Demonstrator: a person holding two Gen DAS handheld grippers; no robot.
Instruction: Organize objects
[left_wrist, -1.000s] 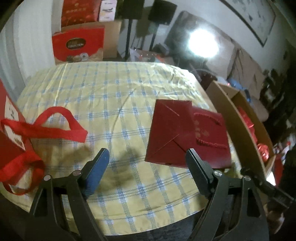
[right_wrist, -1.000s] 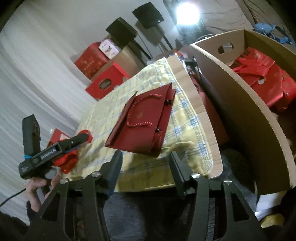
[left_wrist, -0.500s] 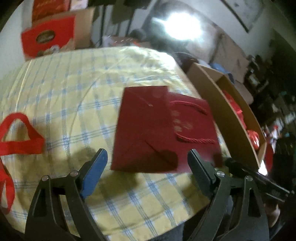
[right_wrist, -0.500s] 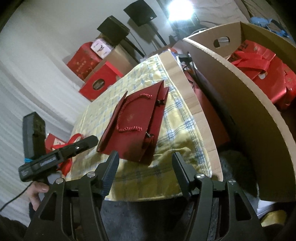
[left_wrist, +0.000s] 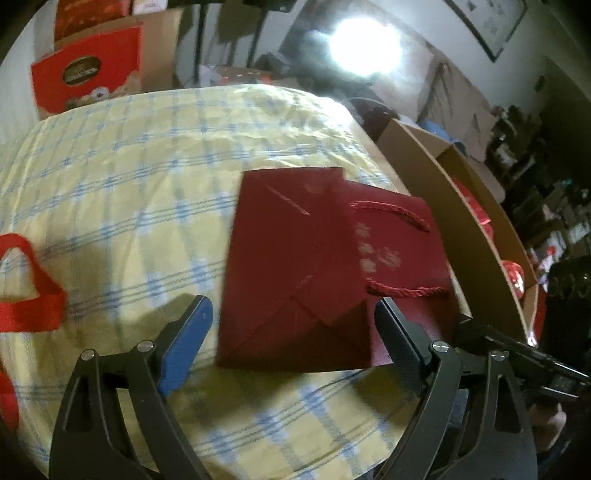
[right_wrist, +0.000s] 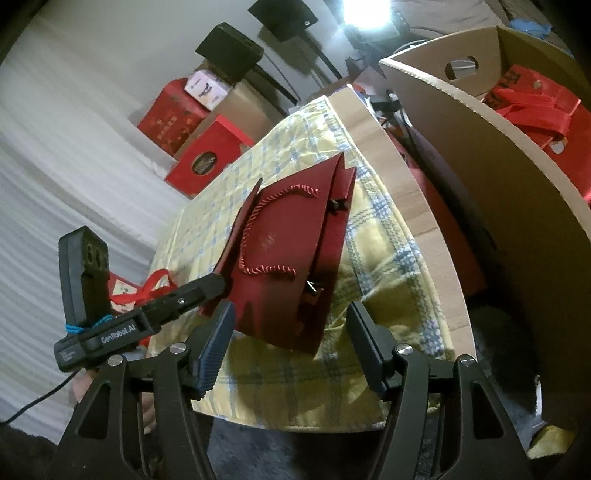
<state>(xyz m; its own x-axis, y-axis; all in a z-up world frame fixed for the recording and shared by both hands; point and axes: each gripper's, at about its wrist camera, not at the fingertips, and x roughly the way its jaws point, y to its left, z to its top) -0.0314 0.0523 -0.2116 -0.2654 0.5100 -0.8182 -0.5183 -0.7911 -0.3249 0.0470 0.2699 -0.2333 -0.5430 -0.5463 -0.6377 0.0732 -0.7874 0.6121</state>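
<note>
Hovering wide open, both hand-held grippers (left_wrist: 293, 336) (right_wrist: 290, 341) flank the dark red bag (left_wrist: 317, 266), jaws still opening.

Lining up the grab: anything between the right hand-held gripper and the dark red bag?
Nothing: only checked cloth between the right hand-held gripper and dark red bag, right wrist view.

R tongs (right_wrist: 288, 343) jaws just been opening, nothing gripped, by dark-red bag (right_wrist: 291, 254) on checked cloth (right_wrist: 388, 266).

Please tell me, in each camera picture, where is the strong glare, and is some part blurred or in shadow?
Left wrist view: a bright lamp blows out the top, and the flat dark red paper gift bag looks slightly smeared; grey shadows fall on the yellow checked tablecloth. Right wrist view: the same glare at the top edge, sharper bag, curved edges from the fisheye.
</note>
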